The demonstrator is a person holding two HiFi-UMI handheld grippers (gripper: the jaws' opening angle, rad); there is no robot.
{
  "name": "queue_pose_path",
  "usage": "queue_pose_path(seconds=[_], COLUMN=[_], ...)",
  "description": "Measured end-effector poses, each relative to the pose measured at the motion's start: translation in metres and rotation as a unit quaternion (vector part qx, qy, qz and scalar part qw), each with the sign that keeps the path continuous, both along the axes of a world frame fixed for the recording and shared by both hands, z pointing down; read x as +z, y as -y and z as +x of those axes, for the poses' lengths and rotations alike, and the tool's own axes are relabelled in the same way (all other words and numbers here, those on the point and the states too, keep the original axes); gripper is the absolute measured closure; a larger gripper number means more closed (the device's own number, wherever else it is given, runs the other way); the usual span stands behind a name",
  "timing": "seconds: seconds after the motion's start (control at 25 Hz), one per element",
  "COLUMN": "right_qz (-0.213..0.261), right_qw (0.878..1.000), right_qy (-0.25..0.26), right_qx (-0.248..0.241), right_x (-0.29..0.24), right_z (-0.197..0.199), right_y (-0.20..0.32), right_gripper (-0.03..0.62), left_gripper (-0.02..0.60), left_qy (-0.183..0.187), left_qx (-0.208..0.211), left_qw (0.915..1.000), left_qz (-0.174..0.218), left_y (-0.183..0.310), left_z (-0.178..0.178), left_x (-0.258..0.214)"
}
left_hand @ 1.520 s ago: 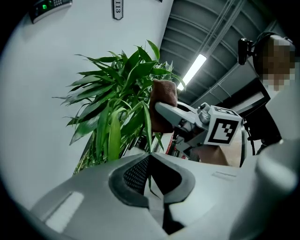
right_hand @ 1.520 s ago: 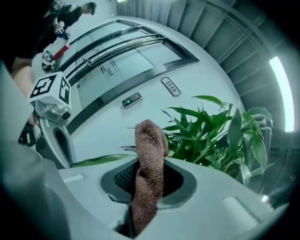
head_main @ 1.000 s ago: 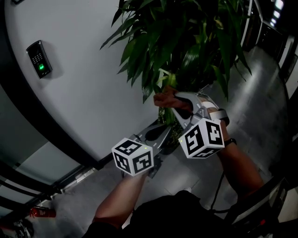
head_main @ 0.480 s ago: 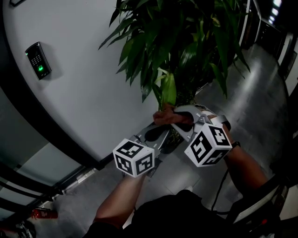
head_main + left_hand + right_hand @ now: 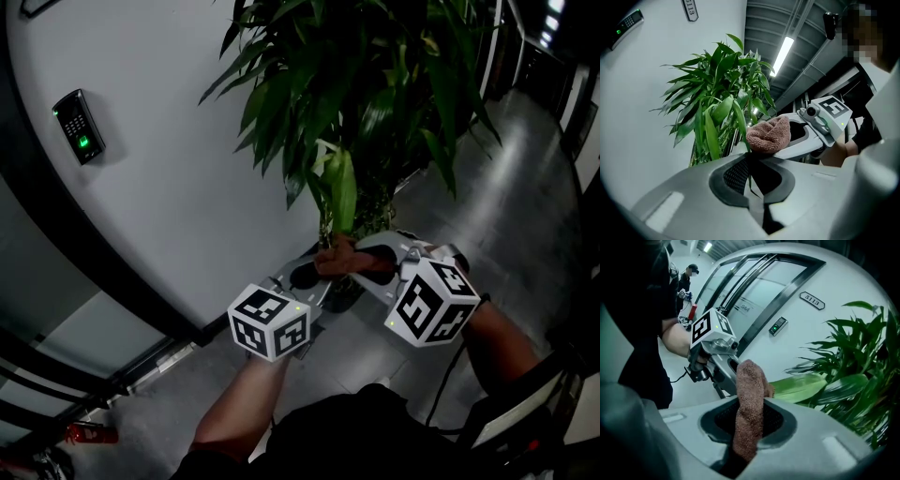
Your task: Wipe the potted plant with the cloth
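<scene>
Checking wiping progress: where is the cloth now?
Head view, centre: the cloth is clamped in the right gripper, beside the tip of the drooping leaf, by the left gripper.

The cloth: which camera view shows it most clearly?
The right gripper view: the cloth fills the middle, clamped between the jaws. The left gripper view shows its bunched end; the head view shows only a small dark patch below the leaf.
</scene>
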State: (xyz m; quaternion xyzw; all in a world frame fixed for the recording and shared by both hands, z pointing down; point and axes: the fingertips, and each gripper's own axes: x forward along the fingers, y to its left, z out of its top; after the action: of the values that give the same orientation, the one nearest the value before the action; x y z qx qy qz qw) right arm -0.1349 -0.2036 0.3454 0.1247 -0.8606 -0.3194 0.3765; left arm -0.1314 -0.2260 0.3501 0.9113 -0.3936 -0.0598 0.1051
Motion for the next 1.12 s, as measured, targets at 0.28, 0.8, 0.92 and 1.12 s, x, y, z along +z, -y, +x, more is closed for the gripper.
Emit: queue_pose_path(seconds=[0.28, 0.8, 0.92, 1.12], right_qz=[0.107, 0.190, 0.184, 0.172], right_qw=[0.991, 0.974, 0.977, 0.983], right_qy=[0.070, 0.072, 0.054, 0.021], right_qx=[0.038, 0.101, 0.089, 0.065], right_x=[-0.061, -0.091, -0.076, -0.052], right_z=[0.000, -0.009, -0.012, -0.014], right_y=[0.030, 0.092, 0.085, 0.071], right_gripper=[0.530, 0.530, 0.530, 0.530], left_gripper=[0.563, 0.563, 0.563, 0.564], left_qy=[-0.036, -0.056, -0.055, -0.051], left_qx=[0.004, 0.008, 0.008, 0.009], left_qw=[0.9993, 0.9983, 0.9984, 0.9985], left_qz=[-0.002, -0.011, -0.013, -0.016], left_y=[-0.001, -0.009, -0.008, -0.007], left_z=[-0.005, -0.004, -0.003, -0.001], left_x=[-0.003, -0.004, -0.002, 0.000])
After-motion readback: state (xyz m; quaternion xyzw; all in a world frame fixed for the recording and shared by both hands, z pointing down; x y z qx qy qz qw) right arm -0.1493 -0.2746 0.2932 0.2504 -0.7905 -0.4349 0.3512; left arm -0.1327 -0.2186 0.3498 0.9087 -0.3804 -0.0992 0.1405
